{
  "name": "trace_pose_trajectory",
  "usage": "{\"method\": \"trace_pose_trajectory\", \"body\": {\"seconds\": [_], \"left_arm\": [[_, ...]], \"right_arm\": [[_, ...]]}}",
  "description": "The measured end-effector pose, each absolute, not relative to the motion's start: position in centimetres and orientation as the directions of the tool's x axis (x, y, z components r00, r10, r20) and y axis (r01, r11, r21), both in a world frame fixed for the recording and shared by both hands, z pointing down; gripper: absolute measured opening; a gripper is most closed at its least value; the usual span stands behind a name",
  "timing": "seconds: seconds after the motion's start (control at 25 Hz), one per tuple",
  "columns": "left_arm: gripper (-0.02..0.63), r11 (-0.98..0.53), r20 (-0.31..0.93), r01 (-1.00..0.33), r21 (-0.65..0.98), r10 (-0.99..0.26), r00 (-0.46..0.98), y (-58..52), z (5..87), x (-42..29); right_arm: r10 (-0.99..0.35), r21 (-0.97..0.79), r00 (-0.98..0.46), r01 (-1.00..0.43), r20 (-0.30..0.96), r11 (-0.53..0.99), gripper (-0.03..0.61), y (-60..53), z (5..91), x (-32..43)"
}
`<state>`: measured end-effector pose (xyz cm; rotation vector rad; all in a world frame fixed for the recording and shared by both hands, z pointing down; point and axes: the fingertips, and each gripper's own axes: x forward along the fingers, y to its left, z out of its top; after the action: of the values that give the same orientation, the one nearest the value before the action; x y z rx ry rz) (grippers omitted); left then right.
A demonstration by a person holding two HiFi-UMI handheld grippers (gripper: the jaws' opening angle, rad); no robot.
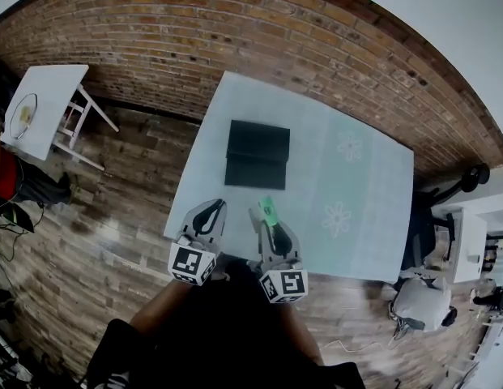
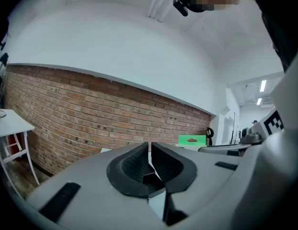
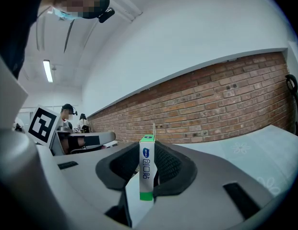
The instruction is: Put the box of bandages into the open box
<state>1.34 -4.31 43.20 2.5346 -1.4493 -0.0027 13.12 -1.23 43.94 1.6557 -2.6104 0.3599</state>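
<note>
"Over the near edge of the table [image 1: 366,186], what do your two grippers hold?"

"My right gripper [image 1: 271,227] holds the bandage box [image 1: 269,211]. The jaws are closed on its two wide sides. The box stands upright between the pads, with one green end above them and one green end below. In the right gripper view, its narrow white face with blue print looks at the camera."

"And the left one?"

"My left gripper [image 1: 209,211] holds nothing. The jaws are together, the tips touch, and I see only a thin slit between the pads. It is just beside the right gripper, on its left. Both grippers point to the far side of the table."

"Where is the open box?"

"The black box [image 1: 257,154] lies on the table, farther than both grippers and apart from them, in the left part of the pale cloth. From above I see two dark parts, one far and one near, with a fold line between them. What is inside I cannot tell, it is too dark. The bandage box is not in it. I hold it over the near part of the table, nearer than the black box and a little to the right."

"What else is around?"

"Flower prints [image 1: 338,217] are on the right part of the cloth. A side table [image 1: 42,96], white, stands on the wooden floor [image 1: 130,217] at the far left. A brick wall [image 1: 235,23] is beyond the table."
</note>
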Motion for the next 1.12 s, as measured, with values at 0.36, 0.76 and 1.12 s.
{"method": "trace_pose_trajectory", "body": {"seconds": [0.36,0.76,1.12], "left_arm": [[0.048,-0.417,0.132,-0.890,0.182,-0.887,0.443,-6.0,43.7,3.7],[0.046,-0.404,0.150,-0.898,0.177,-0.890,0.430,-8.1,45.0,4.1],[0.048,-0.415,0.158,-0.891,0.184,-0.882,0.444,-10.0,45.9,2.1]], "right_arm": [[-0.859,-0.183,-0.491,-0.867,0.147,0.464,0.109,-3.8,44.5,15.9],[-0.843,-0.188,-0.505,-0.860,0.186,0.474,0.109,-5.7,46.4,16.3],[-0.843,-0.142,-0.481,-0.877,0.242,0.460,0.109,-7.5,48.7,14.9]]}}
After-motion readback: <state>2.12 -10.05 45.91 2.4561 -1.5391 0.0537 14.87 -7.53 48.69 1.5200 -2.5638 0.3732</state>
